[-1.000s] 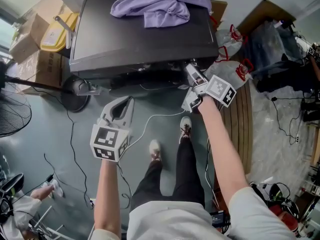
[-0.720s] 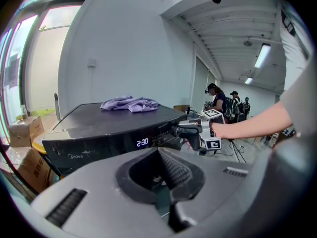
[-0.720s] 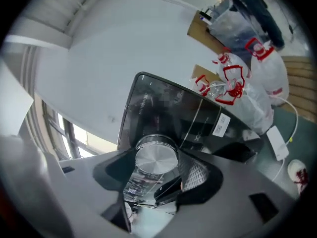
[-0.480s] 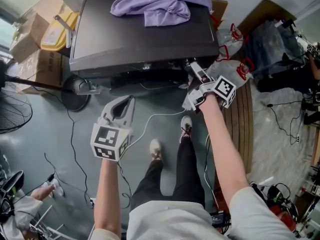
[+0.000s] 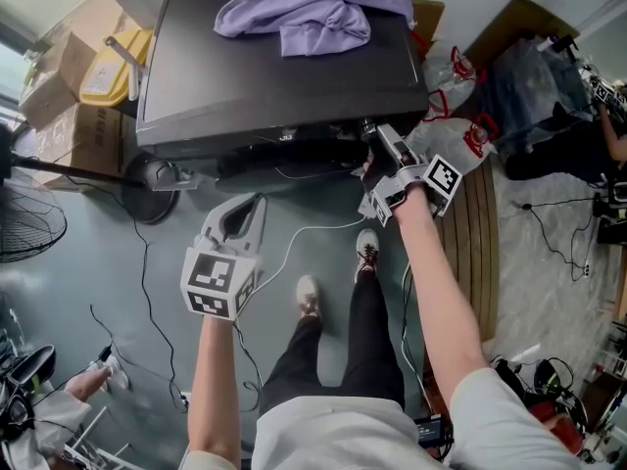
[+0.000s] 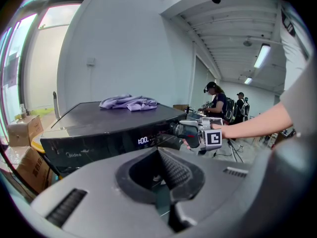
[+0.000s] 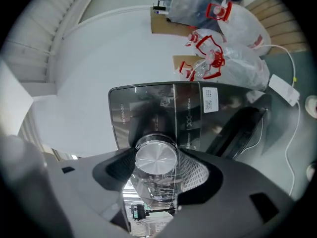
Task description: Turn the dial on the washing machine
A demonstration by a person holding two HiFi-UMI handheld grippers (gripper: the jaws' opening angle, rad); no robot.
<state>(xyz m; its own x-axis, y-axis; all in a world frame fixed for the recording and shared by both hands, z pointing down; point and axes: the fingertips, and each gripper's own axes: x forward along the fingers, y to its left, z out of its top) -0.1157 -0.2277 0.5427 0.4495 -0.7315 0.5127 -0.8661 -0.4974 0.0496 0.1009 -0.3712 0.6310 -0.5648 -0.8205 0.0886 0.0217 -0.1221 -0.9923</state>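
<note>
The dark washing machine [image 5: 274, 76] stands ahead of me, a purple garment [image 5: 304, 8] on its lid. My right gripper [image 5: 377, 145] reaches its front panel at the right end. In the right gripper view the round silver dial [image 7: 156, 158] sits between the ribbed pads [image 7: 193, 175], gripped from both sides, against the glossy control panel [image 7: 163, 113]. My left gripper [image 5: 240, 218] hangs lower in front of the machine, away from it, with its jaws together and nothing in them. From the left gripper view [image 6: 161, 157] the lit display [image 6: 143, 141] and the right gripper [image 6: 181, 130] on the panel show.
Cardboard boxes [image 5: 73, 96] and a fan base [image 5: 147, 174] stand left of the machine. White plastic bags with red handles [image 5: 460, 135] and a wooden pallet [image 5: 480, 253] lie to its right. A white cable [image 5: 294, 233] runs over the grey floor near my feet [image 5: 306, 292].
My right gripper has pushed slightly up to the panel and rolled on the dial, its marker cube turning. The left gripper has stayed almost still.
</note>
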